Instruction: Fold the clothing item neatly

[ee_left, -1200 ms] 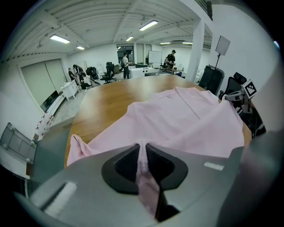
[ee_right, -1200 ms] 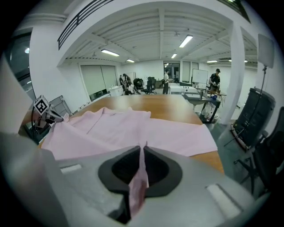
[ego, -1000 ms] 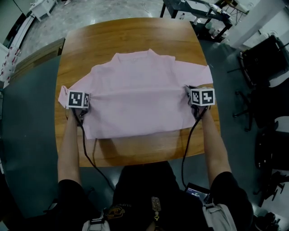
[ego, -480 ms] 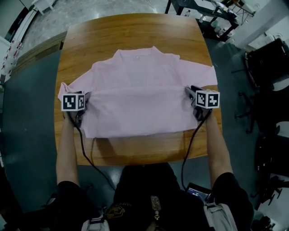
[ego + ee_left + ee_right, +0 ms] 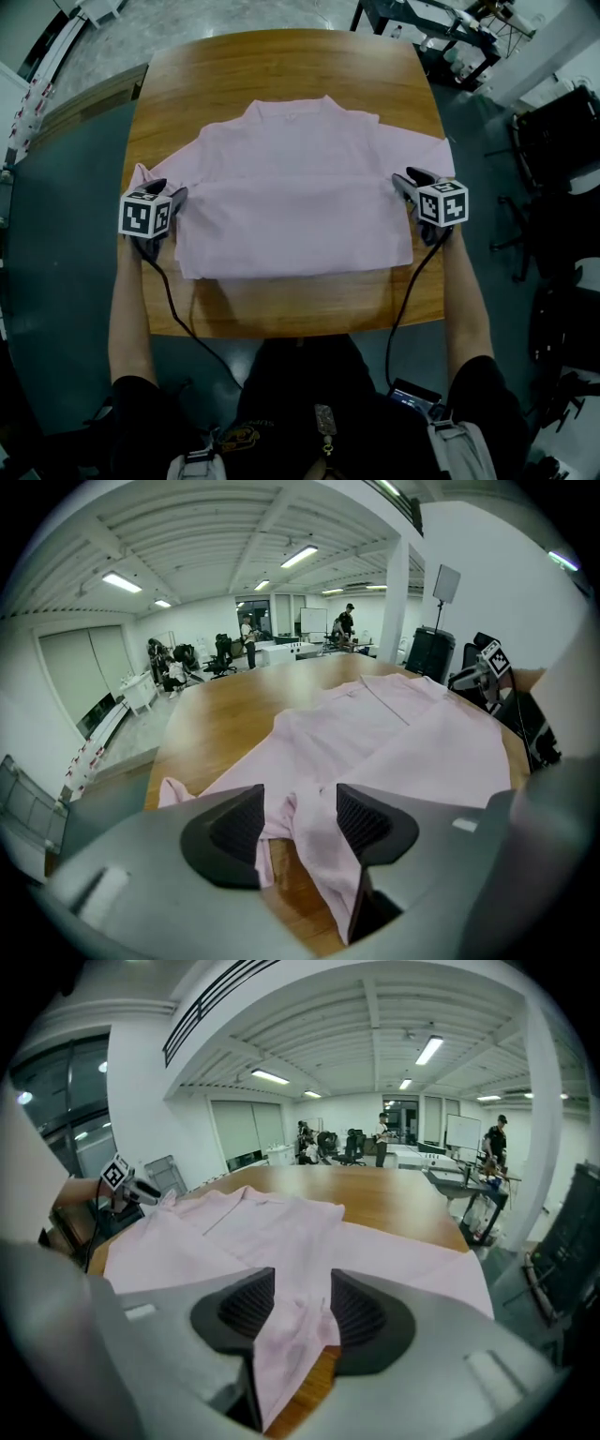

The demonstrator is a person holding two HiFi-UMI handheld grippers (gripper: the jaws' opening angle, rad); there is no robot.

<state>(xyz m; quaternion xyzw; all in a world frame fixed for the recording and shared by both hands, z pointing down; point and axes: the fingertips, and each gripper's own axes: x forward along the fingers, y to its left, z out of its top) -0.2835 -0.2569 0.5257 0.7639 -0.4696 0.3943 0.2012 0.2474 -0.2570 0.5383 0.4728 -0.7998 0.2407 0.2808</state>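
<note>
A person stood at a round wooden table (image 5: 281,66) with a two-jaw gripper in each hand. A pale pink short-sleeved shirt (image 5: 295,187) lay spread flat between the two tools, with its collar on the side away from the person.

The left gripper (image 5: 169,195) sat at the shirt's left edge, just below the left sleeve (image 5: 141,176). Its jaws had just been opening and stood wide apart. In the left gripper view, a rumpled edge of the shirt (image 5: 403,733) lay slack between the jaws of that gripper (image 5: 298,822), and neither pad pressed on it.

The right gripper (image 5: 408,178) mirrored it at the opposite edge, just below the right sleeve (image 5: 436,155). Its jaws had also just been opening. In the right gripper view, a soft ridge of cloth (image 5: 244,1227) lay loose between the parted jaws (image 5: 302,1309), so nothing was gripped.

An upper layer of cloth ended in a straight edge that ran from one tool to the other. The layer's doubled edge lay nearer the person. The lower half of the shirt therefore looked already laid over the chest, with both tools letting go at the two corners. The matched positions probably kept that edge level. The sleeves stuck out beyond each gripper, not yet folded in.
</note>
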